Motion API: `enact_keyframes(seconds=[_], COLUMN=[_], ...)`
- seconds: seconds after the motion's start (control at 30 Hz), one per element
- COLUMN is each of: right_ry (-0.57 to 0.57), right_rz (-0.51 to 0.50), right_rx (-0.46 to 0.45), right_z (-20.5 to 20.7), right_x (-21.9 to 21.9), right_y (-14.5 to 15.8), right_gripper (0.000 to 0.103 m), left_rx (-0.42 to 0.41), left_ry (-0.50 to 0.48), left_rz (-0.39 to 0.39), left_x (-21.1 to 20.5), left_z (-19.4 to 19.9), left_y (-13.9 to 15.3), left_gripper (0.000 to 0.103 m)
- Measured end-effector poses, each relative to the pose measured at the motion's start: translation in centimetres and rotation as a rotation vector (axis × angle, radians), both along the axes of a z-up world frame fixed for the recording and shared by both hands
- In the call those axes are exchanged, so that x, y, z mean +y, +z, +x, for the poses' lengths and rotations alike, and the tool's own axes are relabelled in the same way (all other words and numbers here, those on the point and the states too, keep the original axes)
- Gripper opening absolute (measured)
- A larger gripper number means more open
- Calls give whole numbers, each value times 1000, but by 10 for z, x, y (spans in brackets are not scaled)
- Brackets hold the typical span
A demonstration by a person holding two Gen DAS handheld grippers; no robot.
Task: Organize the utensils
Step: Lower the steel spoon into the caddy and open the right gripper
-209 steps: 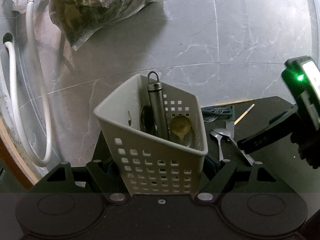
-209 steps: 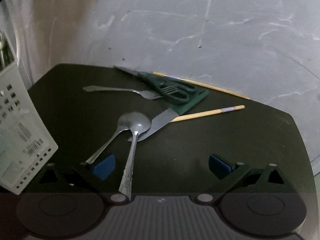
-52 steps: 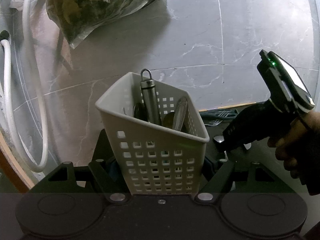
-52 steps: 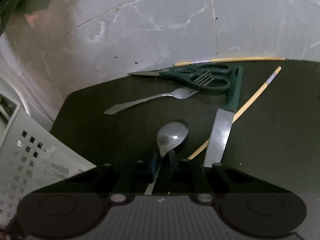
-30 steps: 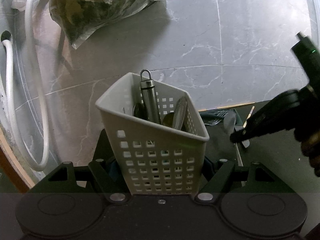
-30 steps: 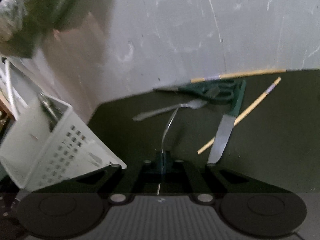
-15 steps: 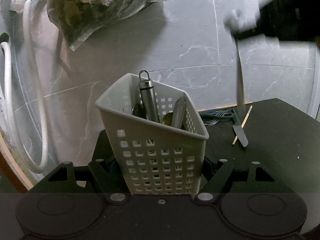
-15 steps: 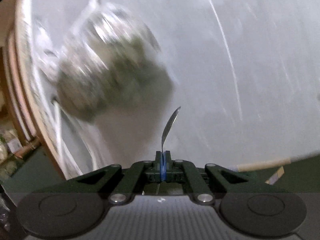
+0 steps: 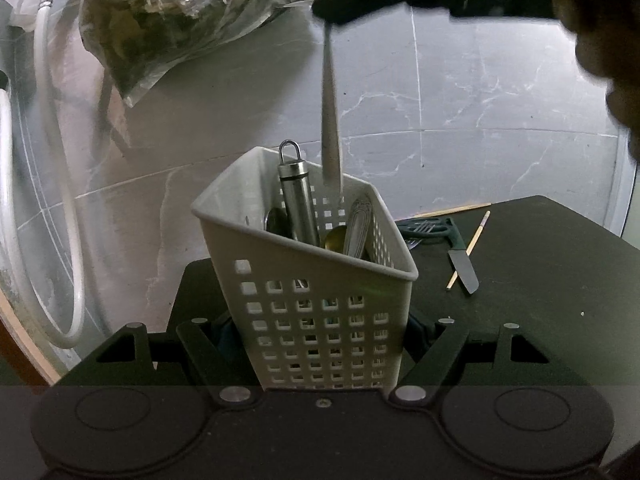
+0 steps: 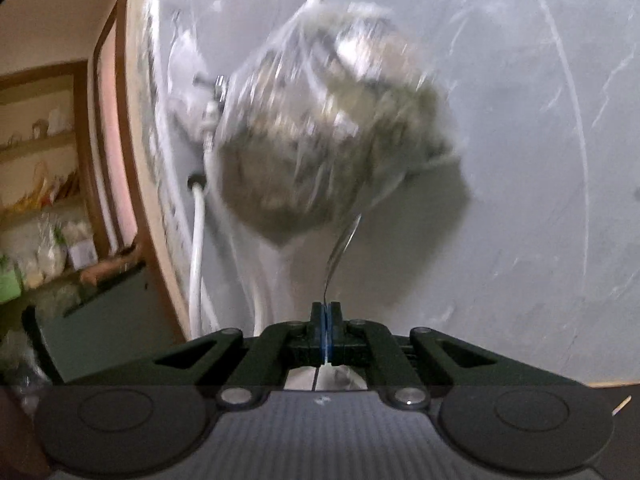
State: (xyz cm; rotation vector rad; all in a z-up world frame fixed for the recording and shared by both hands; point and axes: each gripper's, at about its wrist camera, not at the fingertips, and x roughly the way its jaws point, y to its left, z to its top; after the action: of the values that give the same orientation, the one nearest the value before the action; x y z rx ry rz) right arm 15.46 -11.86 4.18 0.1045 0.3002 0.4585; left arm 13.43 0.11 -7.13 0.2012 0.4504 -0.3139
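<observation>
While the left gripper [image 9: 316, 332] clamps the white basket [image 9: 320, 300] between its fingers, low and close to the camera, the basket stands on the black table [image 9: 540, 280] and leans slightly. Inside it stand a steel cylinder handle with a ring [image 9: 298, 196], a patterned handle [image 9: 358, 224] and a golden spoon bowl [image 9: 336, 238]. Directly above the far rim hangs the spoon [image 9: 331, 136], handle end downward, its tip level with that rim; whether it has entered the opening I cannot tell. It is pinched near its bowl end by the right gripper [image 10: 326, 322], whose blue pads are pressed together on the metal, the spoon's thin edge rising toward the lens in that view. Beyond the basket on the table lie a knife [image 9: 460, 264], a chopstick [image 9: 468, 248], green scissors [image 9: 430, 226] and a fork [image 9: 414, 242], all waiting. Farthest back are the marble wall, a plastic bag [image 9: 192, 12] and a white hose [image 9: 44, 160]. The main risk, as I judge it, is the handle landing on the rear rim or on the crowded handles inside and skidding out behind the basket if let go too early. Pushing down could also tip the leaning basket if the left grip slackens.
</observation>
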Motion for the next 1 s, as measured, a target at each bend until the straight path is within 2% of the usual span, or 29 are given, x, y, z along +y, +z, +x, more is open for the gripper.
enact_keyframes(seconds=[0.17,0.23,0.3,0.33,0.4,0.43,0.5,0.57,0.63,0.7,0.83,1.0], right_ry=[46,59,66,68,68,59,33,-23,-89,-165,-350,-444], right_rz=[-69,-75,-71,-69,-68,-65,-53,-34,-20,-10,30,141], right_rx=[87,108,115,115,108,102,98,94,105,151,311,474], right_z=[-5,-7,-9,-11,-15,-16,-17,-19,-20,-19,-10,4], right_x=[9,8,6,3,-1,-4,-12,-26,-39,-55,-89,-126], right_y=[-25,-29,-29,-29,-28,-26,-23,-21,-22,-28,-53,-84], right_gripper=[5,13,35,40,59,63,87,99,103,103,103,103], left_rx=[1,0,1,0,1,2,3,4,5,7,11,16], left_ry=[0,-3,-4,-4,-3,-2,-1,2,4,5,13,23], left_rz=[0,1,3,3,4,4,5,7,9,11,19,29], left_x=[1,0,0,0,0,0,0,0,-1,-1,-3,-6], left_z=[1,-1,-1,0,0,0,0,0,0,0,0,0], left_y=[0,0,0,0,0,0,0,0,0,0,1,1], left_gripper=[78,78,78,78,78,78,78,78,78,78,78,79])
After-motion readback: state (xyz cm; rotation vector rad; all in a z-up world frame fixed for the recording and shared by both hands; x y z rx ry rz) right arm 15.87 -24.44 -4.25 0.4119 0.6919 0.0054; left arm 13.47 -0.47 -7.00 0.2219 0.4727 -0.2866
